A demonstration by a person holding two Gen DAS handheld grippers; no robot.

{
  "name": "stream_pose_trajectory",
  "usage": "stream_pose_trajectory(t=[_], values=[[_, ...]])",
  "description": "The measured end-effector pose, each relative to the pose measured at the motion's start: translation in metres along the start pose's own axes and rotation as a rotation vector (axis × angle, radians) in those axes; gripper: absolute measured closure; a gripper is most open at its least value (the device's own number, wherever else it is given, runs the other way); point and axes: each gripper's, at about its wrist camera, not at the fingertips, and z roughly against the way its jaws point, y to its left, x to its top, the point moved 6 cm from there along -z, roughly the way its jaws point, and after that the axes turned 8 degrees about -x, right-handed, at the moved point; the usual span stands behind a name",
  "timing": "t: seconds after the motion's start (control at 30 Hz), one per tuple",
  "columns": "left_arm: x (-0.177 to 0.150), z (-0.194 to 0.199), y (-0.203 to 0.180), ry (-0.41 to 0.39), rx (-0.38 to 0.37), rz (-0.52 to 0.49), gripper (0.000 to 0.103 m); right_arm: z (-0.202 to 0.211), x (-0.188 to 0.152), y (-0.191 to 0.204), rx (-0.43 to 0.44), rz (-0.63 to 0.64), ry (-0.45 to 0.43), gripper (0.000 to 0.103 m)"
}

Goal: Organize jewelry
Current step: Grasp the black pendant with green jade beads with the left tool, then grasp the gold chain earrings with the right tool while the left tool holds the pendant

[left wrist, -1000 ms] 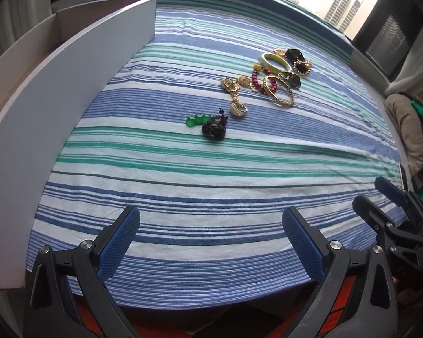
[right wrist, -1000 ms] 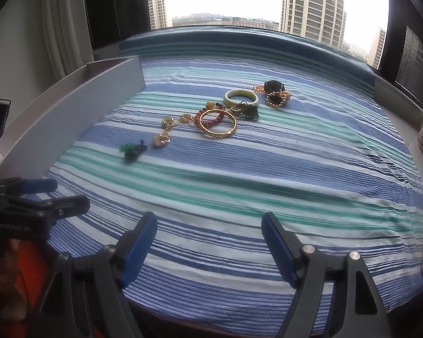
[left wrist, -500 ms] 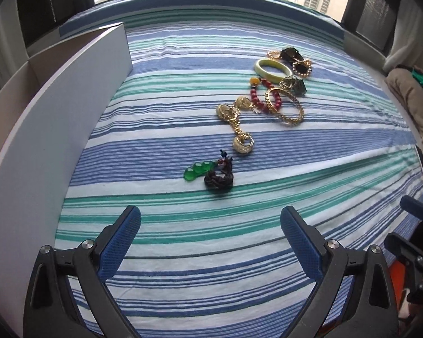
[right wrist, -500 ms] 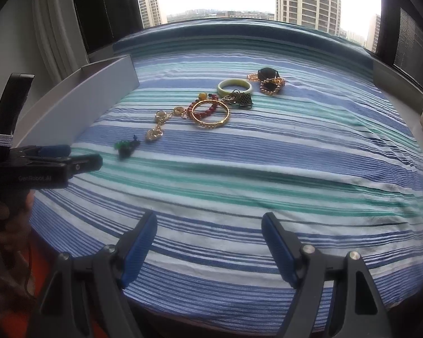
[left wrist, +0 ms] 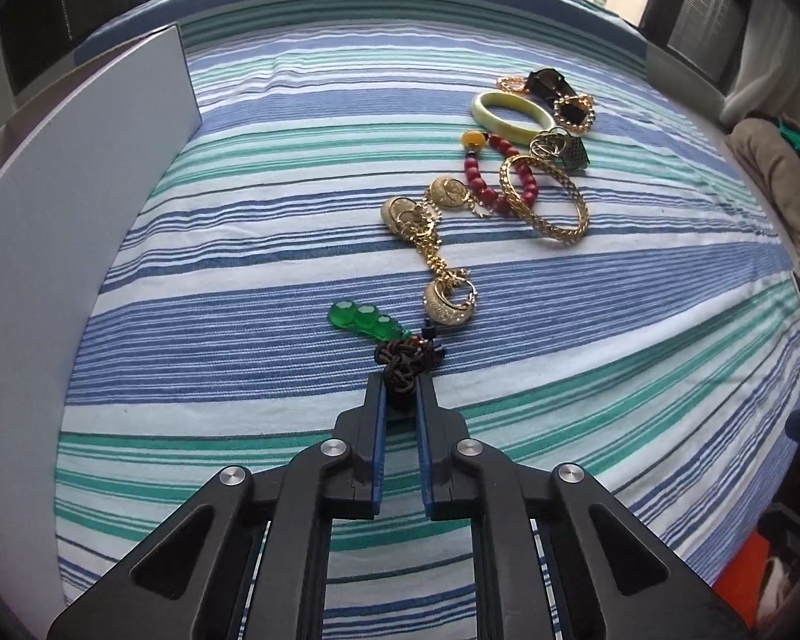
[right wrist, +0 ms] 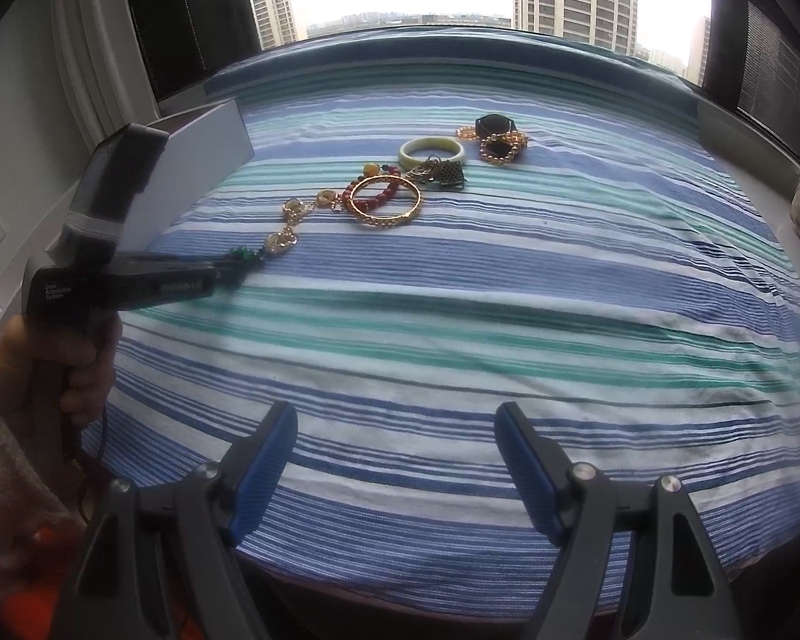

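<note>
My left gripper (left wrist: pixel 400 389) is shut on the dark knotted cord (left wrist: pixel 400 365) of a green pendant (left wrist: pixel 365 321), which lies on the striped cloth. From the right wrist view the left gripper (right wrist: pixel 229 269) reaches in from the left with the pendant (right wrist: pixel 245 254) at its tip. Beyond lie gold chain earrings (left wrist: pixel 442 245), a red bead bracelet (left wrist: pixel 485 181), a gold bangle (left wrist: pixel 554 197), a pale green bangle (left wrist: pixel 512 114) and dark stone pieces (left wrist: pixel 560 93). My right gripper (right wrist: pixel 394 453) is open and empty near the front edge.
A grey box with tall walls (left wrist: pixel 80 197) stands along the left side; it shows too in the right wrist view (right wrist: pixel 197 160). The striped cloth (right wrist: pixel 506 293) covers the table. A beige cushion (left wrist: pixel 778 181) lies off the right edge.
My left gripper moved forward to the green pendant and closed on its dark cord. The right gripper stayed open and shifted little.
</note>
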Motion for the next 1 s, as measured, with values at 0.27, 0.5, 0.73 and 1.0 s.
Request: stream_pose_trajectory(t=[0.27,0.5,0.73,1.0], values=[[-0.013,0.029,0.017,-0.037,-0.043,0.085,0.096,-0.008,0.035,-0.003,0.106,-0.05,0.009,0.025],[-0.03,0.045,0.032,-0.044,-0.031,0.141,0.096,-0.075,0.098,0.027,0.338,-0.156,0.193,0.047],[-0.042,0.052,0.044,-0.047,-0.032,0.188,0.096,-0.153,0.142,0.098,0.244,-0.032,0.325,0.079],[-0.049,0.052,0.061,-0.043,-0.03,0.237,0.096,-0.18,0.154,0.132,0.065,0.148,0.29,0.086]])
